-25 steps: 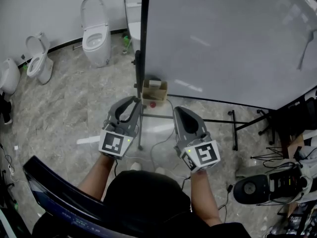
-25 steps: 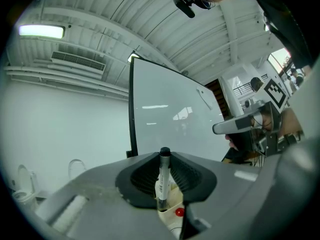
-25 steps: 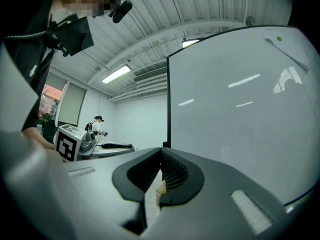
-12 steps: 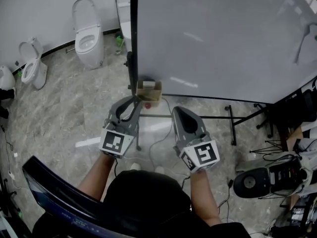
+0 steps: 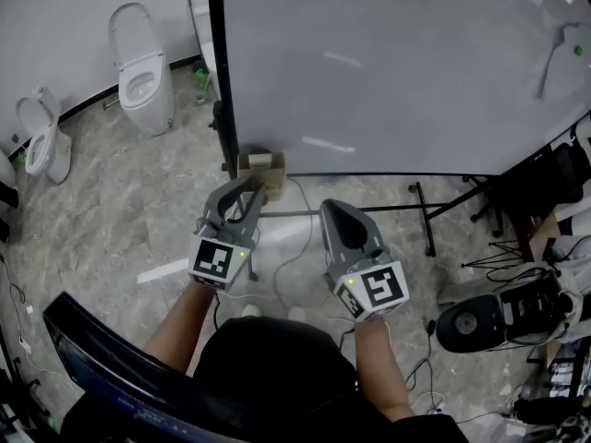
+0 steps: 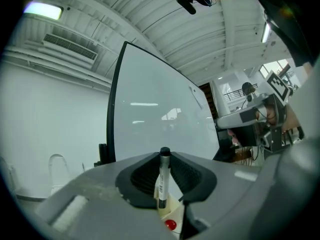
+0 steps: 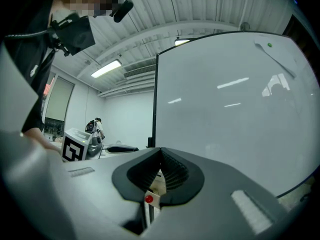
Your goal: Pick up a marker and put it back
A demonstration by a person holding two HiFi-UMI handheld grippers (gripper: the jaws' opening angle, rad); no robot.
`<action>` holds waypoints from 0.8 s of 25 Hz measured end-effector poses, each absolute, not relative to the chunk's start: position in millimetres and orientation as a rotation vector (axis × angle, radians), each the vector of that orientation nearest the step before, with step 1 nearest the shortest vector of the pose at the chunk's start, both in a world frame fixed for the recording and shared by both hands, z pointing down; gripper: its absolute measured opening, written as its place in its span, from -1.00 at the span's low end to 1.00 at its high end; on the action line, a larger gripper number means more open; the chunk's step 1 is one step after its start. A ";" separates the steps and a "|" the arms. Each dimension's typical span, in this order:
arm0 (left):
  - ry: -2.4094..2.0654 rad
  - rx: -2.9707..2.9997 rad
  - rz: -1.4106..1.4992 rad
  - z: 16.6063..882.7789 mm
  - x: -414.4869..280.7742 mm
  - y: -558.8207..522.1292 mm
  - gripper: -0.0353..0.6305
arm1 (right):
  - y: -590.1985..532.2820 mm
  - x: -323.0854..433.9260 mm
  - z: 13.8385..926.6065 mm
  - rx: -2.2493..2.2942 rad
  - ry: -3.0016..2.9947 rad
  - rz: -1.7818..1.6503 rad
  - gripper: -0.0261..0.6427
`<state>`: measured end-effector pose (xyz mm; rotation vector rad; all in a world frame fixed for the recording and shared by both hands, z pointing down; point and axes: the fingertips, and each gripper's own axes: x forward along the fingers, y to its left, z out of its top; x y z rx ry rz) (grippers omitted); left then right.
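The left gripper [image 5: 249,192] is grasping the marker [image 6: 162,181] upright near the cardboard box [image 5: 261,166] below the whiteboard [image 5: 397,63], while the right gripper [image 5: 335,212] is hanging clenched and empty; returning it well likely means centring the tip over the box opening before releasing.

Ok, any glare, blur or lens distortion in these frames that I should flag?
Head view: sharp and evenly lit; pale light streaks reflect on the whiteboard, whose bottom edge bows. Left gripper view: strong fisheye with dark corners, a ceiling lamp blown out, the marker crisp. Right gripper view: same fisheye, light streaks on the whiteboard too.
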<state>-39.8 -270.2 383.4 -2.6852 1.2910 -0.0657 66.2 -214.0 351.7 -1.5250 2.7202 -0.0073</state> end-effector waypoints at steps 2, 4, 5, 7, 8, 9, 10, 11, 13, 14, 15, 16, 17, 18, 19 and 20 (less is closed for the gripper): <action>1.278 -2.704 -0.070 388.3 -34.3 -275.9 -0.68 | -215.5 70.6 353.2 -1.549 2.712 -0.012 -0.90; 1.251 -2.713 -0.093 394.8 -29.5 -282.4 -0.68 | -217.9 73.7 353.9 -1.568 2.704 -0.013 -0.89; 1.231 -2.710 -0.114 398.7 -27.6 -285.6 -0.68 | -218.8 75.0 354.3 -1.577 2.700 -0.014 -0.90; 1.202 -2.711 -0.147 406.4 -23.8 -291.1 -0.68 | -219.6 77.9 356.1 -1.597 2.691 -0.018 -0.90; 1.195 -2.715 -0.158 410.2 -22.0 -293.8 -0.68 | -220.1 79.7 357.1 -1.607 2.686 -0.021 -0.89; 1.190 -2.720 -0.168 413.7 -20.0 -296.4 -0.68 | -220.9 81.7 358.0 -1.618 2.680 -0.024 -0.90; 1.184 -2.726 -0.177 417.1 -17.7 -298.6 -0.68 | -221.7 83.9 358.9 -1.629 2.675 -0.027 -0.90; 1.178 -2.731 -0.187 420.2 -15.3 -300.3 -0.68 | -222.5 86.3 359.8 -1.639 2.671 -0.032 -0.89; 1.164 -2.740 -0.208 426.6 -11.0 -302.8 -0.68 | -223.5 90.5 361.6 -1.658 2.662 -0.039 -0.90; 1.160 -2.744 -0.218 429.8 -9.5 -304.2 -0.68 | -224.1 92.1 362.3 -1.666 2.659 -0.040 -0.90; 1.156 -2.748 -0.229 433.2 -8.3 -305.9 -0.68 | -224.8 93.3 362.9 -1.673 2.655 -0.042 -0.90; 1.154 -2.751 -0.240 436.7 -7.4 -307.9 -0.68 | -225.6 94.3 363.5 -1.678 2.653 -0.044 -0.90; 1.152 -2.754 -0.253 440.2 -6.6 -310.0 -0.68 | -226.4 95.1 364.4 -1.684 2.650 -0.046 -0.90; 1.150 -2.757 -0.265 443.9 -6.0 -312.0 -0.68 | -226.9 95.7 365.5 -1.689 2.649 -0.050 -0.89; 1.148 -2.760 -0.278 447.5 -5.2 -313.8 -0.68 | -227.2 96.4 366.7 -1.694 2.647 -0.054 -0.89; 1.147 -2.764 -0.291 451.2 -4.3 -315.3 -0.68 | -227.3 97.3 367.6 -1.700 2.646 -0.056 -0.89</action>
